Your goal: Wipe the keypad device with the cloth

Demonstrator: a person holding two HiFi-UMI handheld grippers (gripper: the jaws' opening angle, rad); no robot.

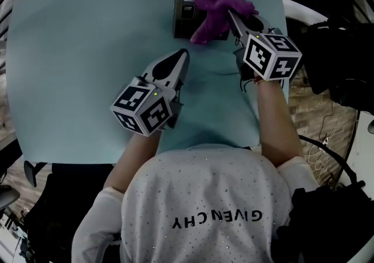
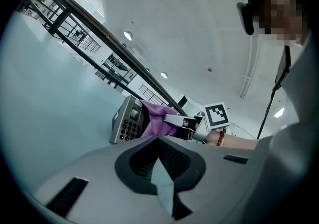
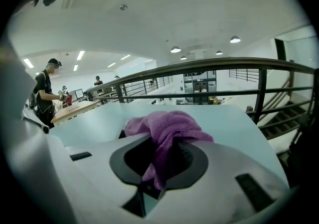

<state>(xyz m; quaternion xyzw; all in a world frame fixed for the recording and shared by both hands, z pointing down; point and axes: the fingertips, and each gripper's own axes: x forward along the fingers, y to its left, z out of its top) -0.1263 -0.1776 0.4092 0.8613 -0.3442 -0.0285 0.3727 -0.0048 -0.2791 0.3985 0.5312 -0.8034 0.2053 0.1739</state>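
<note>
Cloth (image 1: 215,11) pinched in right tongs (image 1: 235,21), apparently on keypad device (image 1: 183,15); left tongs (image 1: 182,52) closed.

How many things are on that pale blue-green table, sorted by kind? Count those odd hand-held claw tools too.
1 keypad device
1 purple cloth, draped on the keypad device
2 claws: left claw, shut and empty; right claw, shut on the purple cloth
Total: 4

Dim, flat head view; gripper views brighter, lit by round white ceiling lamps (image 3: 175,49) toward 12 o'clock (fisheye-bent, dark-vignetted corners).
</note>
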